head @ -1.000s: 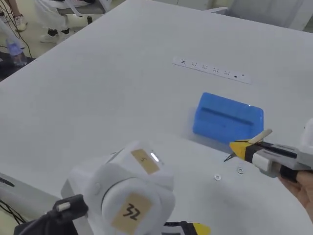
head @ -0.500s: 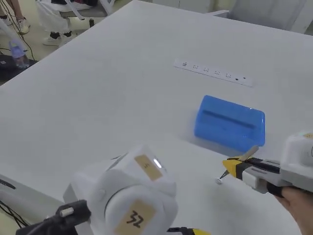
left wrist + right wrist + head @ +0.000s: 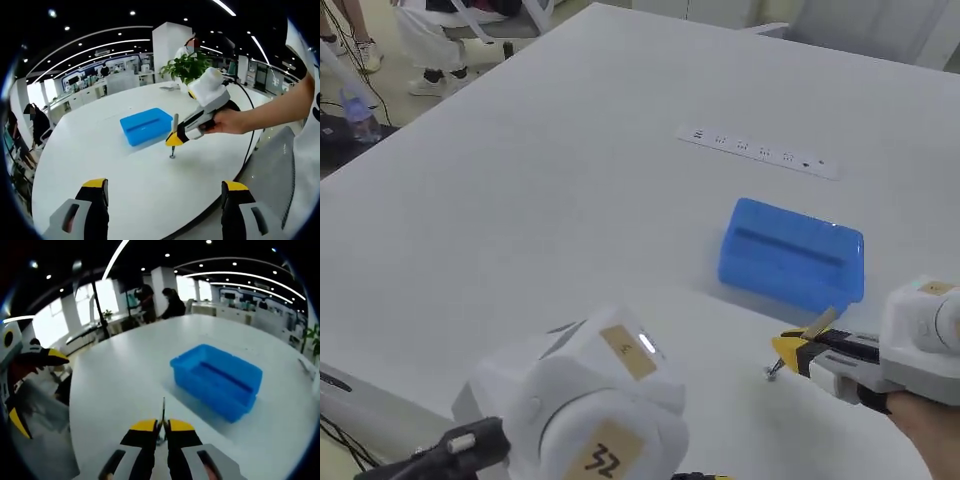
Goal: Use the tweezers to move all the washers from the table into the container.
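**Tweezers down on a washer, pickup not yet confirmed**

The right gripper (image 3: 792, 346) has dropped from beside the near wall of the blue container (image 3: 792, 252) toward the near edge of the worktop (image 3: 570, 200). Its fingers are clamped narrow on the tweezers (image 3: 163, 415). In the head view the dark tip now touches the worktop at a washer (image 3: 769, 372), just in front of the container. This looks like the start of a pickup. The washer is too small to tell whether the tips have closed on it or only rest against it. Nothing has gone into the container yet, so the task appears to be at an early stage.

One second ago the tip hung clear of the worktop and two washers lay in the open before the container, a little apart. Half a second ago the tip was just above the left one. Now it is down on that spot, and the gripper's body covers the place where the second washer lay. The container and the power strip (image 3: 758, 152), toward the far edge, sit slightly lower in the picture, which is camera shift.

The left gripper (image 3: 164, 189) hangs back near the worktop's edge, fingers spread wide and holding nothing.
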Available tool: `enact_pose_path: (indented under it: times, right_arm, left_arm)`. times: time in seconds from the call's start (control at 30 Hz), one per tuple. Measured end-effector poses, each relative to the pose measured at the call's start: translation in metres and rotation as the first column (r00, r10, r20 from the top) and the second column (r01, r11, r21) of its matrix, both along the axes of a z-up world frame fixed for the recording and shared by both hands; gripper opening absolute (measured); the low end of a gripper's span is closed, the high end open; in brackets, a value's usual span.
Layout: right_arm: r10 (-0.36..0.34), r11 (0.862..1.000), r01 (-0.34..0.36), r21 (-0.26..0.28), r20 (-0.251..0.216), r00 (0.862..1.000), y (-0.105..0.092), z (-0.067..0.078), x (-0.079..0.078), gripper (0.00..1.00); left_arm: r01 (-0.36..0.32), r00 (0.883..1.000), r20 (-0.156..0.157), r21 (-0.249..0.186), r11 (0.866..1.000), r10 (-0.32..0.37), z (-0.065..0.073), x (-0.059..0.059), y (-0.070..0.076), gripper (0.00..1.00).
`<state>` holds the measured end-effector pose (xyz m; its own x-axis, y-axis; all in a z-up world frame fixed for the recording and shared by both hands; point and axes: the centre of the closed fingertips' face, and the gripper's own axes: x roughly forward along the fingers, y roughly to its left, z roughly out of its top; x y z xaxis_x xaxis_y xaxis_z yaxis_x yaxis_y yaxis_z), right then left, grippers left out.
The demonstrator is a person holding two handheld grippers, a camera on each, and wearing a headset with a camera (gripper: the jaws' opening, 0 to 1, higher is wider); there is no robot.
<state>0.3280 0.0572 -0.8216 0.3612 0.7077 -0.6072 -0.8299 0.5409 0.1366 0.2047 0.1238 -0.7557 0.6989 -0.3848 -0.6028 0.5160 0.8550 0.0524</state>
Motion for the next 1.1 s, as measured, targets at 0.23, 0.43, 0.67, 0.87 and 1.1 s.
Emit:
enact_pose_path:
  times: [0.23, 0.43, 0.67, 0.87, 1.1]
  right_arm:
    - [0.033, 0.999, -0.032, -0.029, 0.044, 0.998, -0.003, -0.002, -0.007, 0.03]
    - [0.048, 0.998, -0.047, -0.042, 0.026, 0.999, -0.002, -0.001, -0.004, 0.03]
    - [0.067, 0.997, -0.066, -0.026, 0.05, 0.996, -0.001, 0.018, -0.001, 0.03]
    - [0.061, 0.998, -0.061, 0.005, 0.068, 0.996, -0.003, 0.04, 0.011, 0.03]
    - [0.018, 0.997, -0.025, 0.07, 0.099, 0.995, -0.002, 0.071, 0.026, 0.03]
  left_arm:
    - [0.006, 1.0, -0.002, 0.001, 1.0, -0.006, -0.001, 0.0, -0.002, 0.96]
    - [0.011, 1.0, 0.001, 0.008, 1.0, -0.011, -0.001, -0.001, -0.002, 0.95]
    - [-0.005, 1.0, 0.002, -0.001, 1.0, 0.005, 0.001, -0.001, 0.001, 0.96]
    - [-0.017, 1.0, 0.013, -0.036, 0.999, 0.018, 0.008, 0.001, -0.001, 0.97]
    - [-0.022, 0.999, 0.022, -0.036, 0.999, 0.023, 0.009, 0.003, 0.0, 0.99]
